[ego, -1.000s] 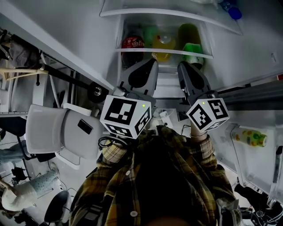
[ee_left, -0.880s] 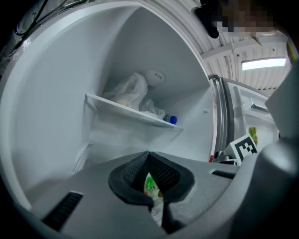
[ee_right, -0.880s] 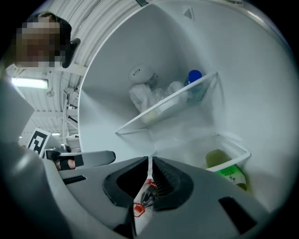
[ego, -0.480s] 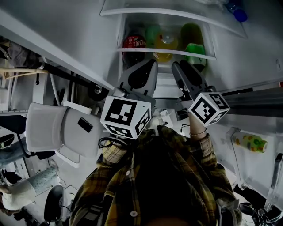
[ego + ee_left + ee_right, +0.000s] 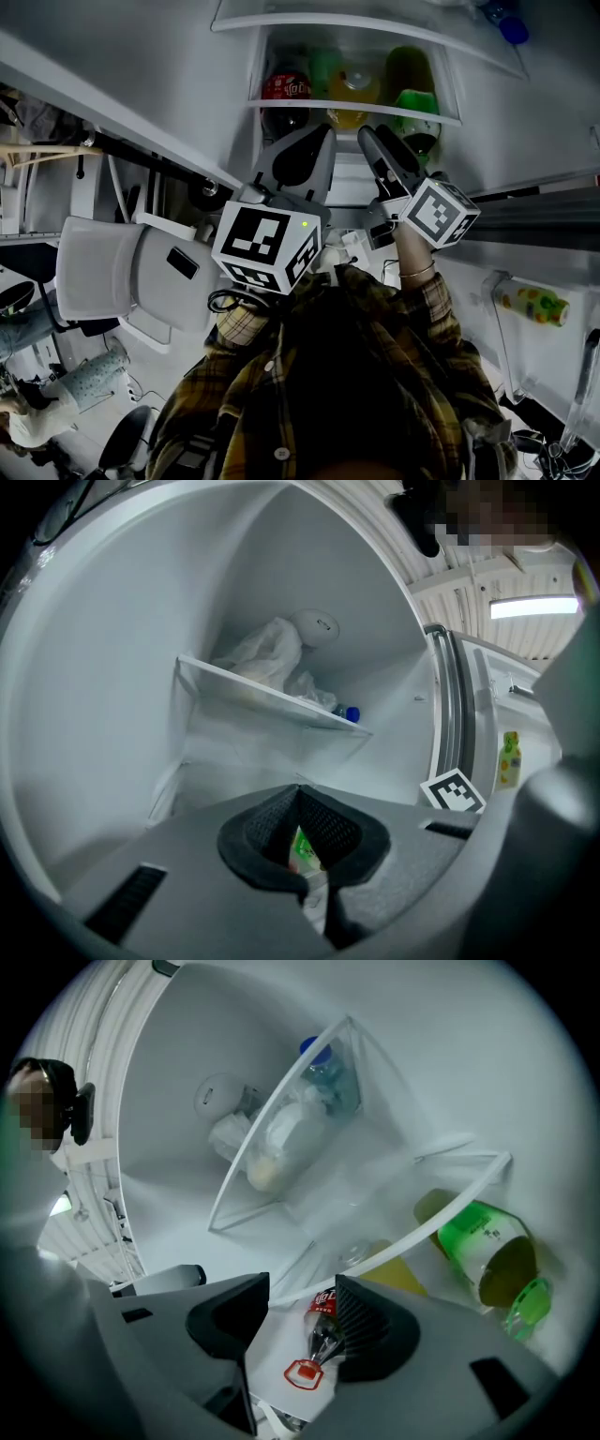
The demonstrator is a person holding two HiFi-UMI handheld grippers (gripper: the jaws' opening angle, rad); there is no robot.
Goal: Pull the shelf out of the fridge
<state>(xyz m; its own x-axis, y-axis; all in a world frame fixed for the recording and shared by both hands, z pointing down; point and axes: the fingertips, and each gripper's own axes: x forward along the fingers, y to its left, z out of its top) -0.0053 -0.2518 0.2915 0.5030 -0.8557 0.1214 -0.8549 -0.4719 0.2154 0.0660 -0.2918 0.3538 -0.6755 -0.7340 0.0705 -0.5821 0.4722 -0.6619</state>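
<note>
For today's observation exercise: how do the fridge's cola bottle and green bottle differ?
The cola bottle is dark with a red label and cap; the green bottle is green, label included. In the head view the cola bottle is leftmost, the green bottle rightmost. Both are in the fridge, a yellow bottle between them.

L gripper (image 5: 298,792) fingers together; R gripper (image 5: 302,1288) fingers just spread, empty.

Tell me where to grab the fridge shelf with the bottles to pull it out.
Grip the shelf by its thin front rim, one jaw above and one below, coming straight in from the open front. That rim faces outward, and the bottles crowd the plate behind it.
</note>
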